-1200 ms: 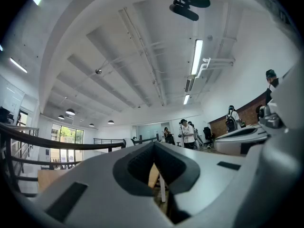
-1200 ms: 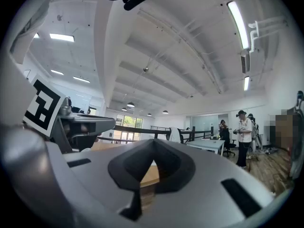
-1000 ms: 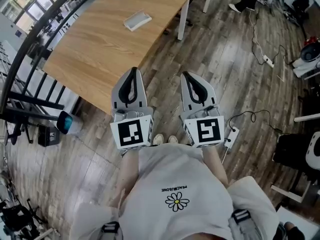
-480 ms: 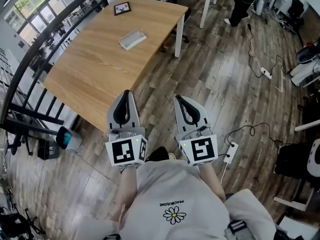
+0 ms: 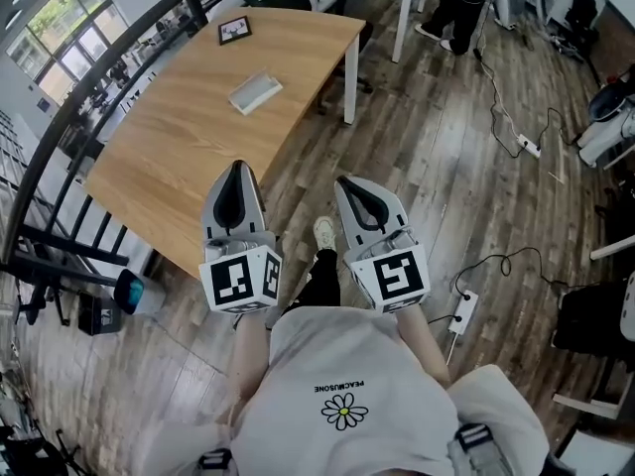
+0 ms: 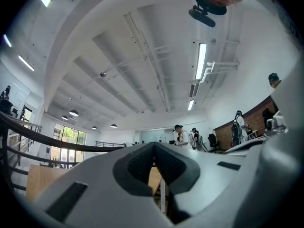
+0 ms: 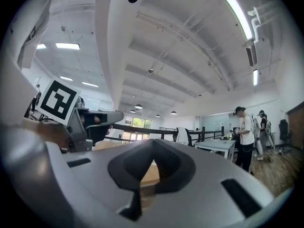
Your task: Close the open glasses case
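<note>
The glasses case [image 5: 255, 92] is a pale grey, flat oblong lying on the far half of the wooden table [image 5: 179, 137]; at this distance I cannot tell how its lid stands. Both grippers are held side by side in front of my body, well short of the case. My left gripper [image 5: 236, 168] hangs over the table's near edge, jaws shut and empty. My right gripper [image 5: 347, 180] is over the floor beside the table, also shut with nothing in it. In the left gripper view the left gripper's tips [image 6: 153, 145] meet; in the right gripper view the right gripper's tips [image 7: 153, 141] meet.
A black picture frame [image 5: 235, 30] lies at the table's far corner. A black railing [image 5: 60, 147] runs along the left. On the plank floor lie a power strip with cable [image 5: 462, 310] and a second strip [image 5: 530, 148]. A person [image 5: 456, 3] stands at the back.
I have stepped closer to the table: table and case have slid down and left in the head view. Both grippers moved with me and stayed shut.
</note>
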`<act>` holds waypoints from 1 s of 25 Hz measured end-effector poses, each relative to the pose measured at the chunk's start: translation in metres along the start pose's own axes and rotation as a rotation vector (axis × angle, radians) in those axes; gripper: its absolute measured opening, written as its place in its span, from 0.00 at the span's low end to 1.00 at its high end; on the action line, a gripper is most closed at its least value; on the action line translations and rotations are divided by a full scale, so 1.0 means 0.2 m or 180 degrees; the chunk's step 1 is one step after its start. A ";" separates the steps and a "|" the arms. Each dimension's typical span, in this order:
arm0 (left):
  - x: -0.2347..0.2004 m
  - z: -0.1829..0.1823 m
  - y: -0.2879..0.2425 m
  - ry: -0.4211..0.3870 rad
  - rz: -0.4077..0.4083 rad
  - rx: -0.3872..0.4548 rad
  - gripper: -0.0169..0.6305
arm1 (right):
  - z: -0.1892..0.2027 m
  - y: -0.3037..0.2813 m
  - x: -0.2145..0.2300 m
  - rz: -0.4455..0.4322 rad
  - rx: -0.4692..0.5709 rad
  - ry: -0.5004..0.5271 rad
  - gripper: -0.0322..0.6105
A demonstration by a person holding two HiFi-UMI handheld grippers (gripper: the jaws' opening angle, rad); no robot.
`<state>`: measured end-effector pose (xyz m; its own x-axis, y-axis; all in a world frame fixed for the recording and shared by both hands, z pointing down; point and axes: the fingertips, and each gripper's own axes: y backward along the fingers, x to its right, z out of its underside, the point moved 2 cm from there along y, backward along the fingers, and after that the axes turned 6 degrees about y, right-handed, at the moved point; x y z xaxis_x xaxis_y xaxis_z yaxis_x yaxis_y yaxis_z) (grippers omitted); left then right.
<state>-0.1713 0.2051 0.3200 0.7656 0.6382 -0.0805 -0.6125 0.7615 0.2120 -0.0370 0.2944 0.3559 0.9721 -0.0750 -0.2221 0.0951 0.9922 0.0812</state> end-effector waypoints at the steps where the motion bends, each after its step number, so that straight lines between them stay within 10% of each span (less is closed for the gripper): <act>1: -0.02 0.01 -0.05 0.0029 -0.0001 0.0019 0.05 | 0.00 -0.05 0.02 -0.0020 -0.0017 0.0082 0.06; 25: -0.78 0.47 -1.60 0.0172 -0.0402 -0.0103 0.05 | 0.40 -1.85 0.52 -0.0572 -0.0347 -0.0069 0.06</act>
<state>-0.0768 -0.1493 0.3564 0.8258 0.5417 -0.1571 -0.5188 0.8388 0.1653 0.0472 -0.0877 0.3813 0.9462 -0.2526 -0.2024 0.2446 0.9675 -0.0638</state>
